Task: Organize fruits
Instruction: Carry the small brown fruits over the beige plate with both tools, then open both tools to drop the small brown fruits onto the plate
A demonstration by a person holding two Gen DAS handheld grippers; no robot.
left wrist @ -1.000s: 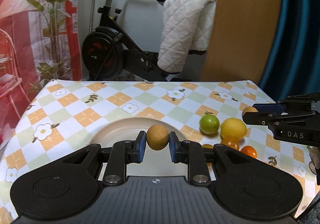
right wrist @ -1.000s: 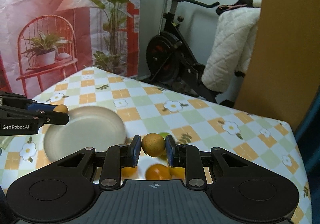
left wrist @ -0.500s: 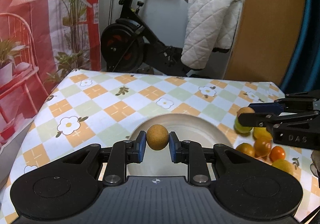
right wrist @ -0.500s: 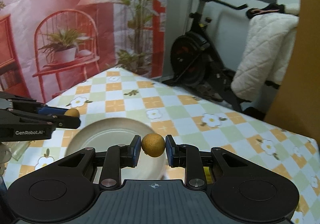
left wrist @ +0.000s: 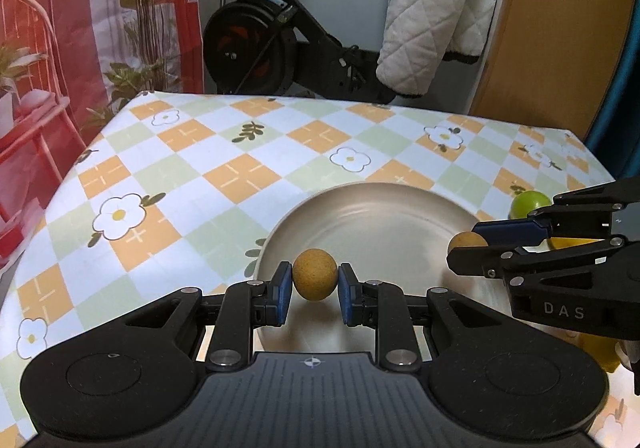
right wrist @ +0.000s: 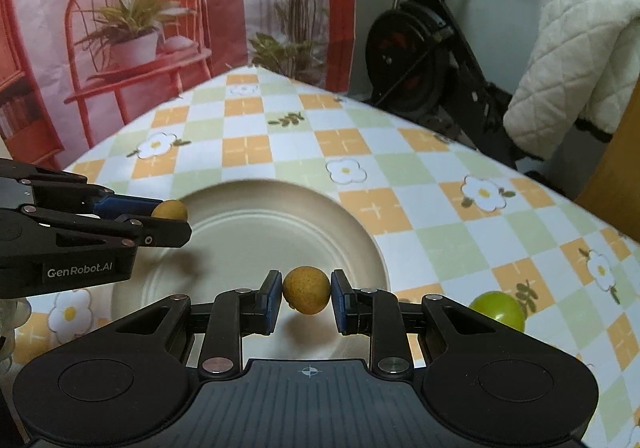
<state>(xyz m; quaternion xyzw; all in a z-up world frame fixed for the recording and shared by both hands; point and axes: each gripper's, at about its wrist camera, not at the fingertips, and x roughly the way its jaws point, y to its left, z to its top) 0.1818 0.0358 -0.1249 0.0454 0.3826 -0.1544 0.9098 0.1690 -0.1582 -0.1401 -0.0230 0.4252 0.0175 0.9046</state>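
My left gripper (left wrist: 314, 292) is shut on a small tan round fruit (left wrist: 314, 280) and holds it above the near left part of a cream plate (left wrist: 384, 216). My right gripper (right wrist: 306, 296) is shut on a second tan round fruit (right wrist: 306, 290) above the near side of the same plate (right wrist: 256, 224). Each gripper shows in the other's view: the right one (left wrist: 466, 252) at the plate's right rim, the left one (right wrist: 176, 218) at its left rim. A green lime (right wrist: 498, 308) lies on the cloth right of the plate; it also shows in the left wrist view (left wrist: 530, 204).
The table has a checked flower-print cloth (left wrist: 240, 176). A yellow fruit (left wrist: 564, 244) lies partly hidden behind the right gripper. An exercise bike (left wrist: 280, 32) with a white quilted jacket (left wrist: 436, 8) stands beyond the far edge. A red backdrop (right wrist: 100, 28) hangs at left.
Both grippers, each still holding its fruit, have moved left from the fruit pile to over the plate. The plate now fills the middle of both views.
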